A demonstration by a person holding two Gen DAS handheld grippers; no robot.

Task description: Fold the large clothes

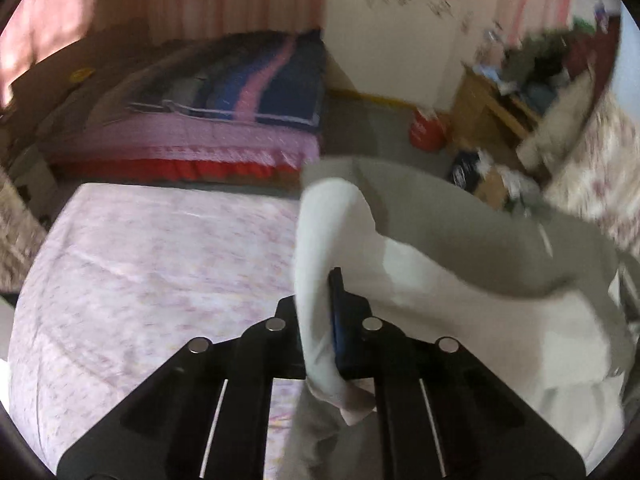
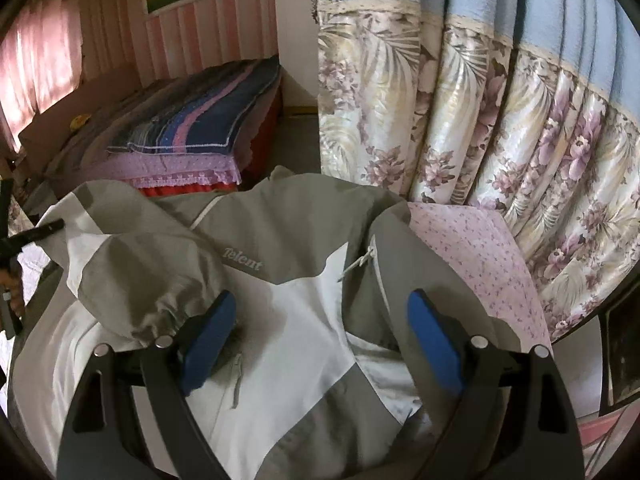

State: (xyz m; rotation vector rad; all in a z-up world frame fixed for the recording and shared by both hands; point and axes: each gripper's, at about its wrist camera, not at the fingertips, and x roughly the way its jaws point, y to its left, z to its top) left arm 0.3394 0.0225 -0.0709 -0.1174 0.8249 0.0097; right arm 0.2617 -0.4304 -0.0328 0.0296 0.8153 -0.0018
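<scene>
A grey and white jacket [image 2: 280,240] with "Telent" lettering lies spread on the bed's pink floral sheet [image 1: 140,260]. My left gripper [image 1: 324,304] is shut on a white edge of the jacket [image 1: 440,280], which rises in a fold between the fingers; only one blue pad [image 1: 340,332] shows beside the cloth. In the right wrist view my right gripper [image 2: 322,324] hangs open just above the middle of the jacket, its blue pads [image 2: 208,340] wide apart with the cloth lying below them. A gathered grey cuff or hood [image 2: 140,280] lies by the left pad.
A floral curtain [image 2: 480,120] hangs close on the right. Across a strip of floor stands a second bed with a blue and pink quilt [image 1: 248,92]. A cluttered wooden desk [image 1: 500,108] and a red object [image 1: 428,128] on the floor are at the far right.
</scene>
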